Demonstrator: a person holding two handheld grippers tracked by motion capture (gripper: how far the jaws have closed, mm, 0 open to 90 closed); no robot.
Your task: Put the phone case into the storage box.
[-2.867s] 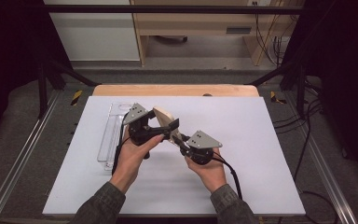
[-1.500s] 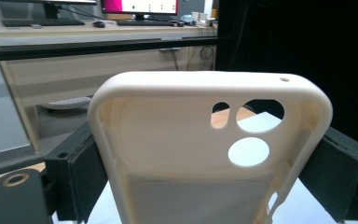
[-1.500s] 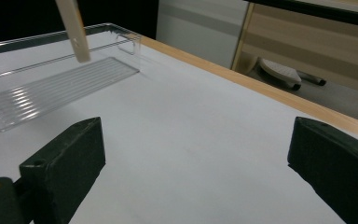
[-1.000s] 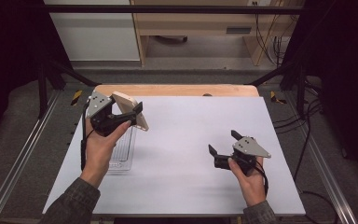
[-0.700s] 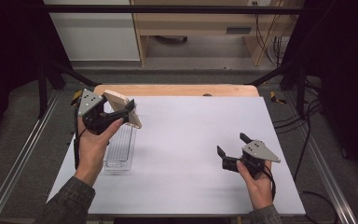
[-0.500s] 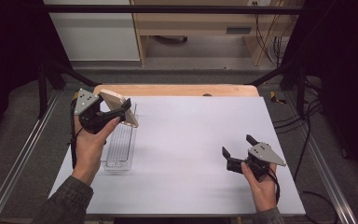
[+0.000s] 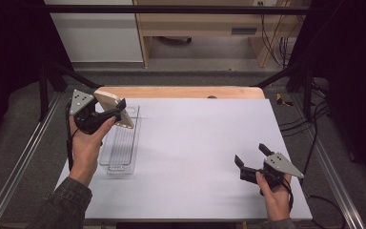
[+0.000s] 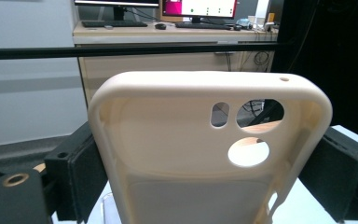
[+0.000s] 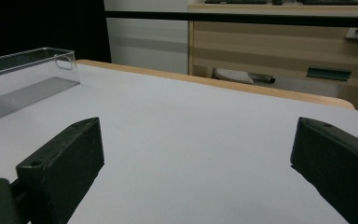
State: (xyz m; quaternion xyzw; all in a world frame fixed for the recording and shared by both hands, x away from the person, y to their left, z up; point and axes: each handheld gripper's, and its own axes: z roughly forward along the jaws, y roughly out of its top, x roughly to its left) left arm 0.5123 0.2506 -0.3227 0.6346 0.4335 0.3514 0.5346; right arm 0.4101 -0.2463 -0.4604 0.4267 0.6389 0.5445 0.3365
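A white tabletop (image 7: 190,143) under a dark frame; near its right front corner the right gripper (image 7: 250,161) rests low, jaws spread, empty; toward the far left corner the raised left gripper (image 7: 116,109) clamps a cream phone case (image 7: 115,107) above the clear tray (image 7: 121,148); best lowered level, released inside.

Counter (image 7: 190,143) wide open between the hands; only obstacle is the clear tray (image 7: 120,145) at left edge, beneath the case (image 7: 113,106) in the left gripper (image 7: 112,114).
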